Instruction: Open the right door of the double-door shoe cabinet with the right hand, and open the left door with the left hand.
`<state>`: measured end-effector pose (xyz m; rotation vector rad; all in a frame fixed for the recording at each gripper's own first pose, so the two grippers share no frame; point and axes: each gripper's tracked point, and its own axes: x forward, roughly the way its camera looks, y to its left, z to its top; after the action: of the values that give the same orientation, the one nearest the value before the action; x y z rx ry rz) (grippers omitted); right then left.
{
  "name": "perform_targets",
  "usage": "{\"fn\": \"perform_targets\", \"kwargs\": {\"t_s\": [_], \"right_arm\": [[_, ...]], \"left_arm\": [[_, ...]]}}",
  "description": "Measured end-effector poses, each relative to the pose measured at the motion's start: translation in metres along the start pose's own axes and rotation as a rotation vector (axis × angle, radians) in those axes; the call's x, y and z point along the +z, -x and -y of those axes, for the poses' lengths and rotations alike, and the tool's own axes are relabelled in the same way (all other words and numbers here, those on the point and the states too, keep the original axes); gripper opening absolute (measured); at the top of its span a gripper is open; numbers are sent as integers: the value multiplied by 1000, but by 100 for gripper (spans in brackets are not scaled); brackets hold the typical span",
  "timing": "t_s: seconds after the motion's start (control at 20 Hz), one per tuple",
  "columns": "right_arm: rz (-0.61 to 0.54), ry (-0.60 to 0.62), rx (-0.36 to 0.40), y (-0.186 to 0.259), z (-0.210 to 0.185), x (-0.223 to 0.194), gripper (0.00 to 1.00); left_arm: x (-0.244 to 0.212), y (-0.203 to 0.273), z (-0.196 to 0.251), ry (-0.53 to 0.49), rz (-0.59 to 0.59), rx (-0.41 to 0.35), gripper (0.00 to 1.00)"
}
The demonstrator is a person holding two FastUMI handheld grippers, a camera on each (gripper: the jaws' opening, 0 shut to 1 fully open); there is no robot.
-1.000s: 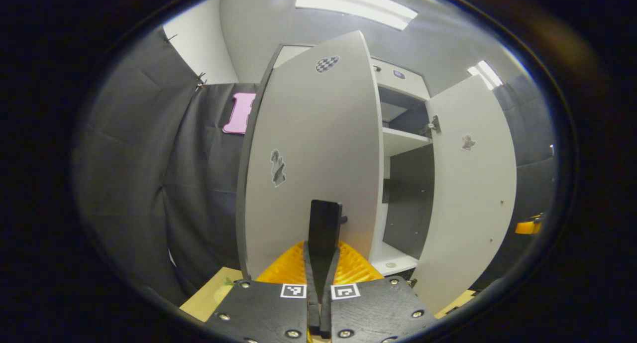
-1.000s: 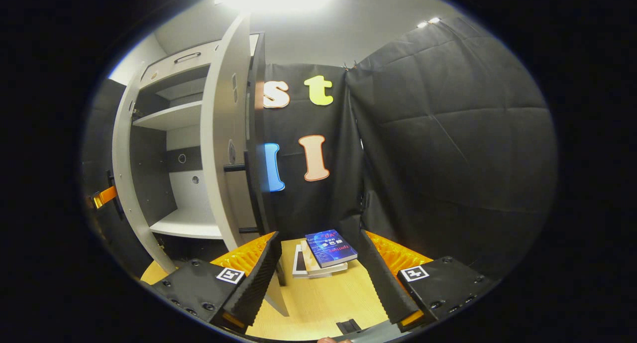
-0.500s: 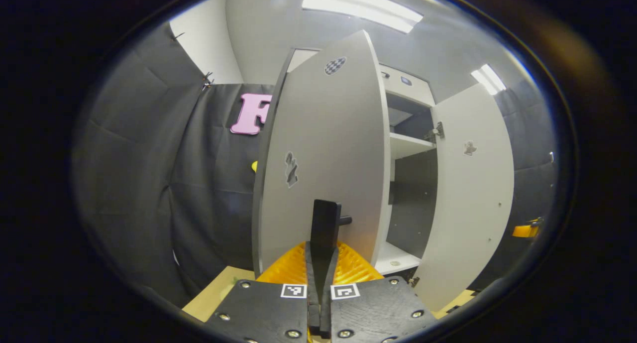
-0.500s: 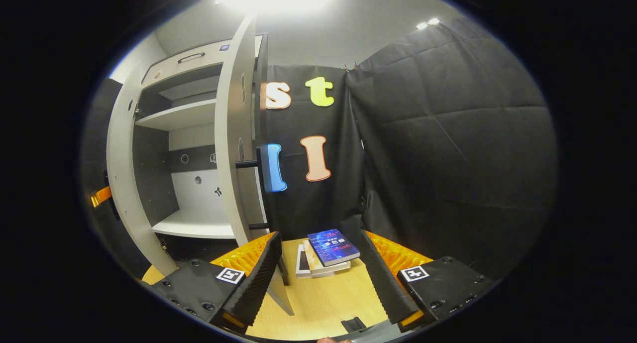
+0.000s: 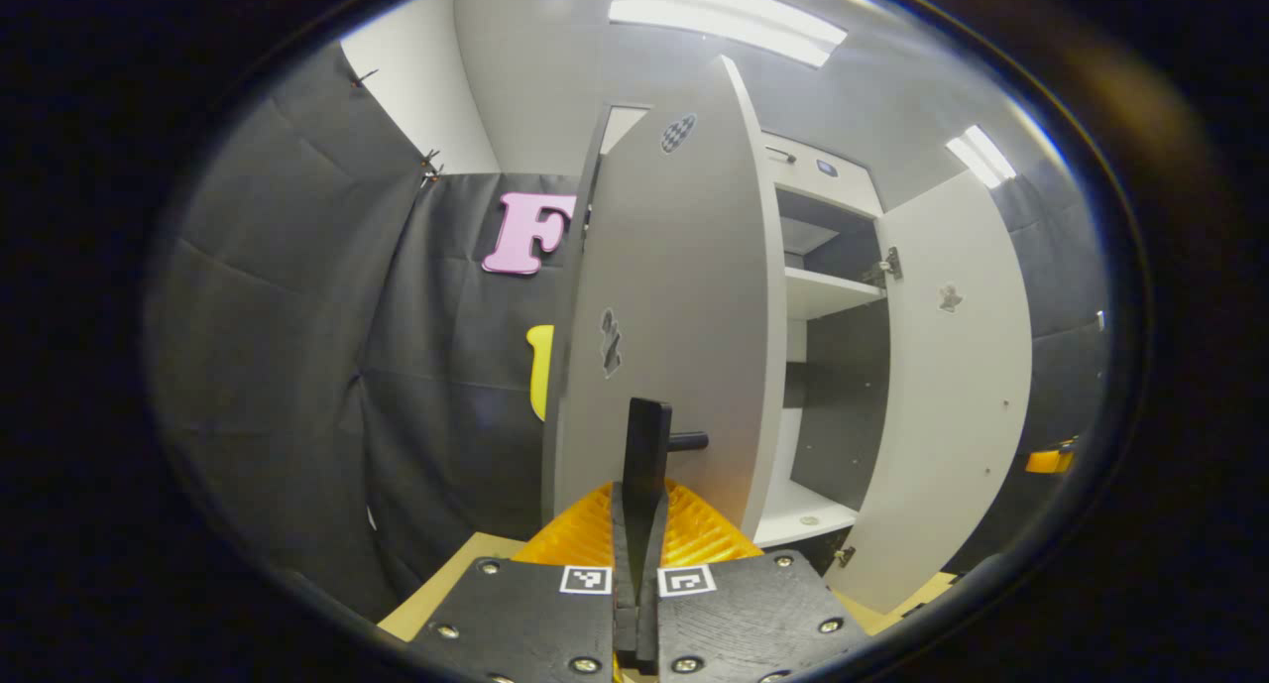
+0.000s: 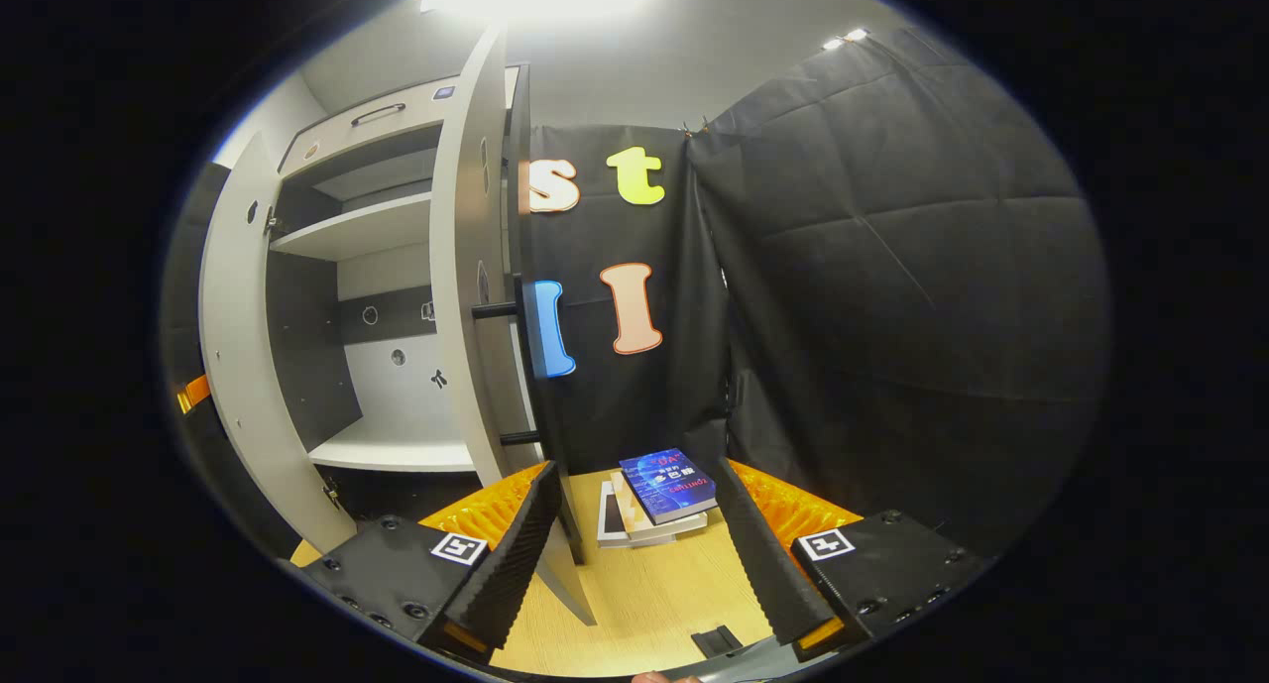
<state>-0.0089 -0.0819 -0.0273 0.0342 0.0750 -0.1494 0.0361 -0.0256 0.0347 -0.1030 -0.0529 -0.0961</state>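
Note:
The white shoe cabinet (image 5: 823,291) stands with both doors swung out. In the left gripper view the left door (image 5: 684,316) is almost edge-on, and my left gripper (image 5: 640,485) is shut on its black bar handle (image 5: 649,435). The right door (image 5: 957,396) stands wide open beyond it. In the right gripper view that right door (image 6: 471,296) shows edge-on with its black handle (image 6: 523,386) at the left of my right gripper (image 6: 633,470), which is open and holds nothing, apart from the door. The left door (image 6: 233,356) stands at the far left there.
A stack of books (image 6: 659,495) lies on the wooden floor (image 6: 654,594) just ahead of the right gripper. Black cloth walls close the booth on both sides. The cabinet's shelves (image 6: 357,232) are bare. An orange part of the other gripper (image 5: 1051,458) shows past the right door.
The left door has swung further open with my left gripper on its handle, baring more of the cloth wall behind it. The right gripper stays open and has barely shifted.

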Motion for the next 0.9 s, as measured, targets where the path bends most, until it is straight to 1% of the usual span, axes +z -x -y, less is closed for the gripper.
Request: {"fn": "perform_targets", "kwargs": {"t_s": [0.05, 0.25, 0.35, 0.4, 0.5, 0.55, 0.6, 0.65, 0.75, 0.9], "right_arm": [[1, 3, 3, -1, -1, 1, 98], [-1, -1, 17, -5, -7, 1, 98], [-2, -3, 18, -6, -9, 2, 98], [-3, -6, 19, -4, -10, 1, 98], [1, -20, 23, -5, -13, 5, 98], [6, -27, 24, -6, -14, 8, 98], [11, -34, 27, -7, -15, 11, 98], [15, -45, 30, -7, -15, 14, 98], [22, -81, 55, -4, -22, 23, 98], [76, -139, 79, 2, -23, 52, 98]], "left_arm": [[1, 1, -3, -1, 3, 4, 2], [3, 2, -12, -1, 14, -26, 2], [-4, 5, -20, -9, -15, -26, 2], [-7, 10, -29, -11, -31, -13, 2], [-5, 10, -51, 4, -30, 42, 2], [-5, 12, -46, 53, -40, 6, 2], [-5, 14, -30, 107, -36, -38, 2], [-3, 14, -23, 122, -29, -43, 1], [-5, 18, -26, 105, -33, -28, 1], [1, 18, -35, 110, -7, -8, 1]]}}
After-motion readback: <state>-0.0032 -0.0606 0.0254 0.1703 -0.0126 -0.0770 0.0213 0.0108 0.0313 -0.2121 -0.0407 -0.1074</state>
